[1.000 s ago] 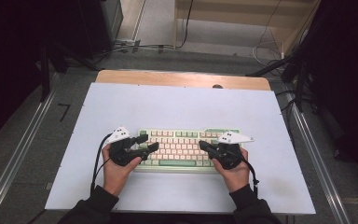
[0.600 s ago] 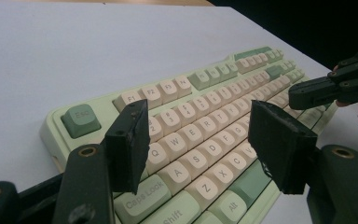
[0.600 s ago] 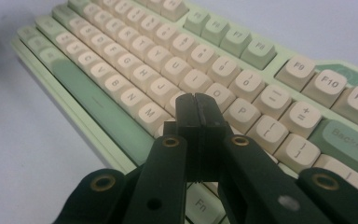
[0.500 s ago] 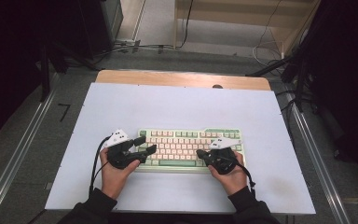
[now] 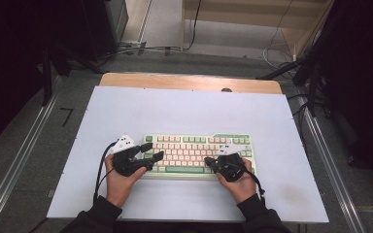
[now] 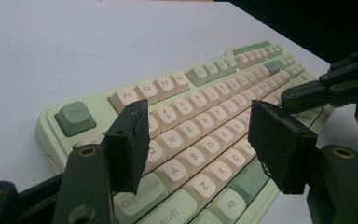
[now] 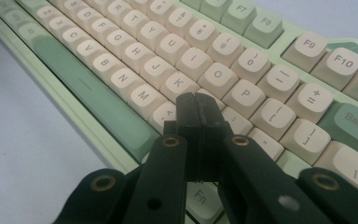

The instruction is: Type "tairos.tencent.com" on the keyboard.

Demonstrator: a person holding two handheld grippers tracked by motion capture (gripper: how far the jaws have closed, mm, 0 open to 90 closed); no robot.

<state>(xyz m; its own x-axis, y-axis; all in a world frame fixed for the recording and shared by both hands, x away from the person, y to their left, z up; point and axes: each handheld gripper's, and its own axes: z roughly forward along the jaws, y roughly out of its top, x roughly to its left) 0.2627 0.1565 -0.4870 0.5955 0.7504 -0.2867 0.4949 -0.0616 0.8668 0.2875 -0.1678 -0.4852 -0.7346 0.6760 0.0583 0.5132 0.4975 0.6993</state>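
A pale green keyboard with cream keys lies on the white tabletop, near the front edge and a little right of centre. The left hand-held gripper hovers over the keyboard's left end, its jaws spread apart above the Caps Lock and A keys, grasping nothing. The right hand-held gripper is clenched with its jaws pressed together, its tip over the keys near K and L; whether it touches them cannot be told.
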